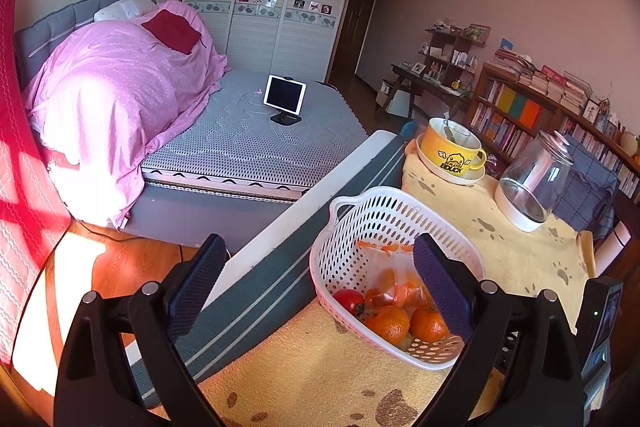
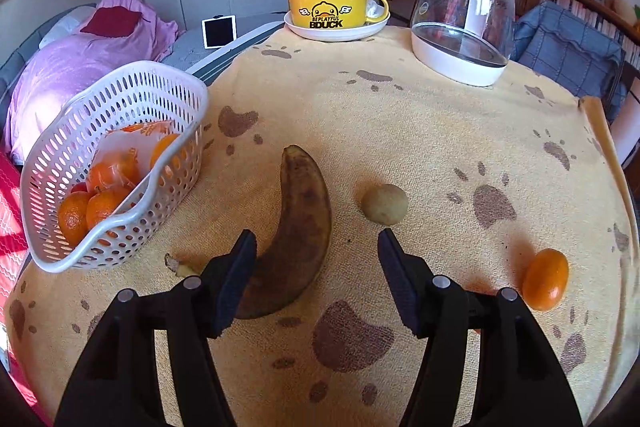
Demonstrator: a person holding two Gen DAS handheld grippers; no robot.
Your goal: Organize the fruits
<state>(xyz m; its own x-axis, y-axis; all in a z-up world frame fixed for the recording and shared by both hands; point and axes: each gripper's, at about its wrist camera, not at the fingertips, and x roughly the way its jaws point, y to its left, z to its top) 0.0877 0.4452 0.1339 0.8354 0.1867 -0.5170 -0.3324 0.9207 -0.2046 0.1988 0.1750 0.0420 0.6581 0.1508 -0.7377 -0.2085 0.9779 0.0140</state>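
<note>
Left wrist view: left gripper [image 1: 320,291] jaws wide, empty; basket [image 1: 384,211] at lower centre already loaded with oranges [image 1: 390,323].

Right wrist view: right gripper [image 2: 316,283] jaws wide, empty; banana [image 2: 298,227], round brownish fruit [image 2: 385,204] and small orange fruit [image 2: 546,279] left on table [image 2: 400,123], centre to lower right.

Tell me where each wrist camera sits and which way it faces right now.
Left wrist: behind the open left gripper, low at the table edge, facing the bed and basket; only its fingers show.
Right wrist: behind the open right gripper, above the table, facing banana, round fruit and small orange.
Shared: basket, yellow mug, glass jar.
</note>
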